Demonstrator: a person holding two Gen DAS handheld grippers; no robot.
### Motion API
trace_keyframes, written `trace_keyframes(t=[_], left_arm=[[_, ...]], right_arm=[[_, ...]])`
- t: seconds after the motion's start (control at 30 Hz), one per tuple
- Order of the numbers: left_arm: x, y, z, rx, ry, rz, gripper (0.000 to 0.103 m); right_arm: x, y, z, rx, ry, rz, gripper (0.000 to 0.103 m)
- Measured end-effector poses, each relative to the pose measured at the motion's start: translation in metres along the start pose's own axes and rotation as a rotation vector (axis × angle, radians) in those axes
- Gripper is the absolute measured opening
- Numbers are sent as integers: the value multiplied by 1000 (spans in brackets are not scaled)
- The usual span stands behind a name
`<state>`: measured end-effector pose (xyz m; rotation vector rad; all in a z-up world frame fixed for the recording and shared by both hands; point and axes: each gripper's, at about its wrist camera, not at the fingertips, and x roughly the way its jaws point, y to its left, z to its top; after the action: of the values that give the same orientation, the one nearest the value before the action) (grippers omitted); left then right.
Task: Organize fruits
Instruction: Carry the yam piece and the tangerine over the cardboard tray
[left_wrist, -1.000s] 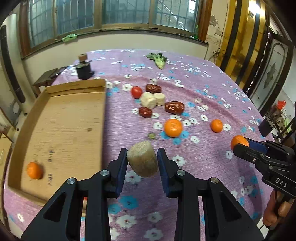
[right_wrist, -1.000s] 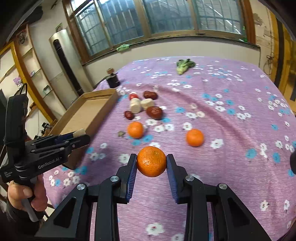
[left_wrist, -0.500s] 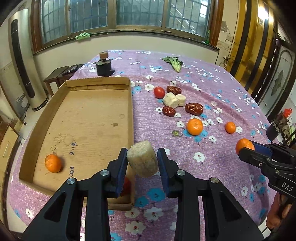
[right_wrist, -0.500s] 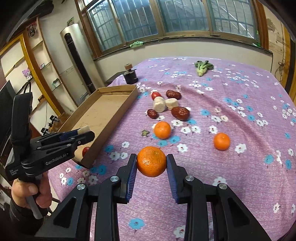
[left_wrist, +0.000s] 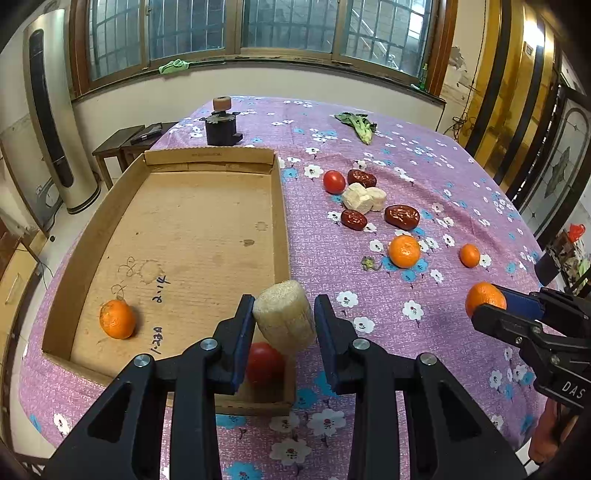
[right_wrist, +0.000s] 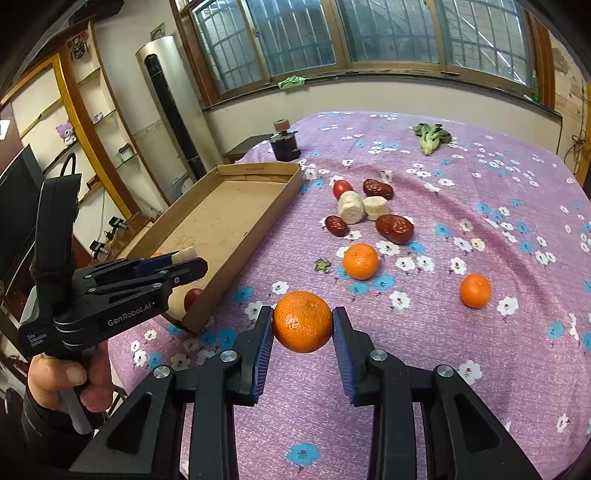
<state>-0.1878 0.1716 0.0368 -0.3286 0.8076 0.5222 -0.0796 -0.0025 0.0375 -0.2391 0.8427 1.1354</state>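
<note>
Pale and fibrous, the corn piece (left_wrist: 284, 320) is clenched between the pads of the left gripper (left_wrist: 284, 325), lifted off the surface. Over the last second the view behind it has swung: a second ago purple cloth lay under the corn, and now the near right corner of the cardboard tray (left_wrist: 207, 229) sits beneath it, with a red tomato (left_wrist: 264, 363) directly below in that corner and an orange (left_wrist: 117, 319) near the tray's near left corner. I judge the corn is now about where it can be let go into the tray.

The right gripper (right_wrist: 303, 326) grasps a second orange, the held orange (right_wrist: 303, 321), firmly on both sides, above the tablecloth (right_wrist: 480, 369) beside the tray's near end; the tray has drawn closer in its view too, so this fruit looks next in line.

Left on the cloth, toward the middle of the table: two loose oranges (right_wrist: 361, 261), three red dates (right_wrist: 394, 229), two more corn pieces (right_wrist: 351, 211) and another tomato (right_wrist: 341, 188).
</note>
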Motion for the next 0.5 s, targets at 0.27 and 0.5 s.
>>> trace_keyframes(t=[0.27,0.5], left_arm=[[2,16,0,-23,4,11,30],[1,61,11,-92,-5,51,30]], right_arm=[[11,14,4,-25,16,25,32],[33,39,21,-63,33,93,32]])
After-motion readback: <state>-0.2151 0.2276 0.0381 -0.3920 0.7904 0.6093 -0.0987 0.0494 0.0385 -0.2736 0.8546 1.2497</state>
